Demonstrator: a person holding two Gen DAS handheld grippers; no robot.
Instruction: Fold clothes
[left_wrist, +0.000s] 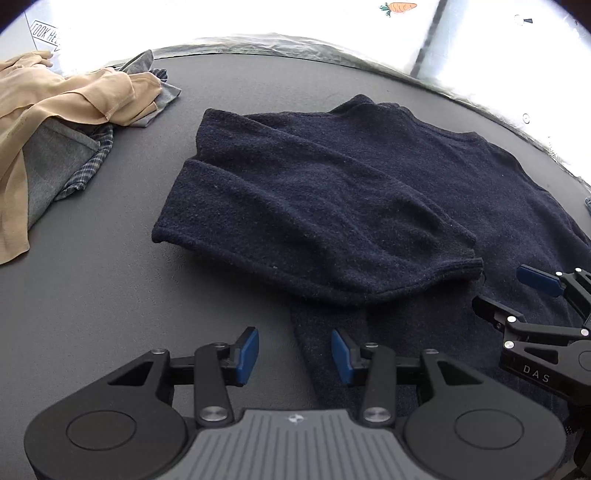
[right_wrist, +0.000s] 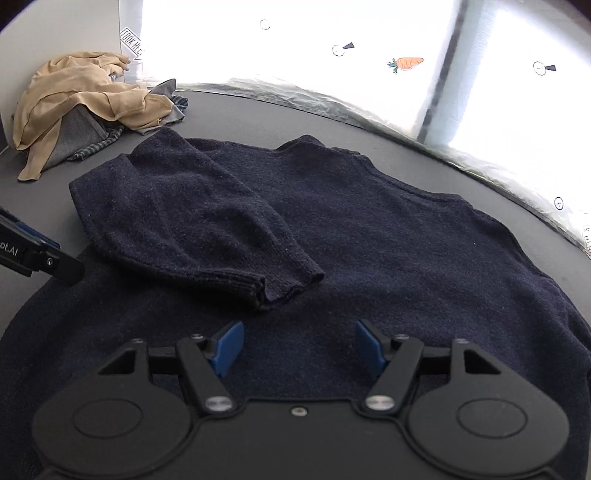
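Observation:
A dark navy sweater (left_wrist: 369, 177) lies flat on the grey table (left_wrist: 110, 277). Its left sleeve (left_wrist: 314, 229) is folded across the body, the cuff (right_wrist: 288, 284) near the middle. It also shows in the right wrist view (right_wrist: 406, 240). My left gripper (left_wrist: 294, 355) is open and empty, just above the sweater's lower left edge. My right gripper (right_wrist: 298, 347) is open and empty above the sweater's lower body. It also shows at the right edge of the left wrist view (left_wrist: 509, 295).
A pile of other clothes, tan (left_wrist: 55, 107), grey and plaid, sits at the table's far left (right_wrist: 85, 107). A bright wall with a silver foil strip (right_wrist: 332, 99) runs along the table's far edge.

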